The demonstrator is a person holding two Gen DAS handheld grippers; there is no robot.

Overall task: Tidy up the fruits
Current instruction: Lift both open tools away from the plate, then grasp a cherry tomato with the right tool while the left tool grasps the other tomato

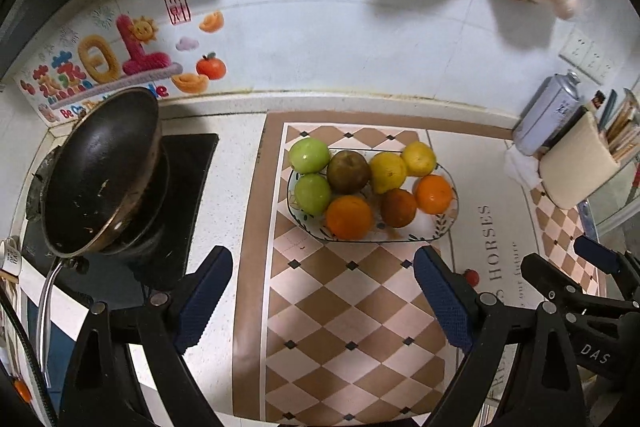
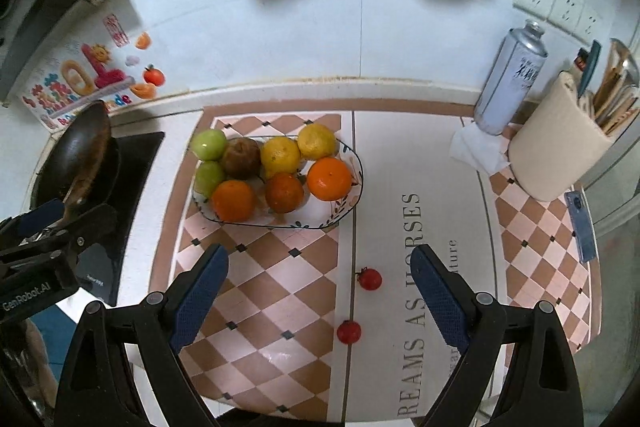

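Note:
A white patterned plate [image 1: 436, 227] [image 2: 320, 217] on the checkered mat holds several fruits: two green apples [image 1: 310, 155] [image 2: 208, 143], a brown fruit [image 1: 348, 171], two lemons [image 1: 387, 171] [image 2: 281, 155] and oranges [image 1: 349, 217] [image 2: 329, 178]. Two small red fruits [image 2: 369, 278] [image 2: 349, 331] lie on the mat in front of the plate; one shows in the left wrist view [image 1: 472, 277]. My left gripper [image 1: 322, 301] is open and empty, in front of the plate. My right gripper [image 2: 320, 301] is open and empty, above the small red fruits.
A black wok [image 1: 100, 171] [image 2: 78, 159] sits on the stove at the left. A spray can [image 1: 546, 113] [image 2: 510, 79] and a utensil holder [image 1: 580, 163] [image 2: 560, 143] stand at the back right. A phone [image 2: 582, 227] lies at the right edge.

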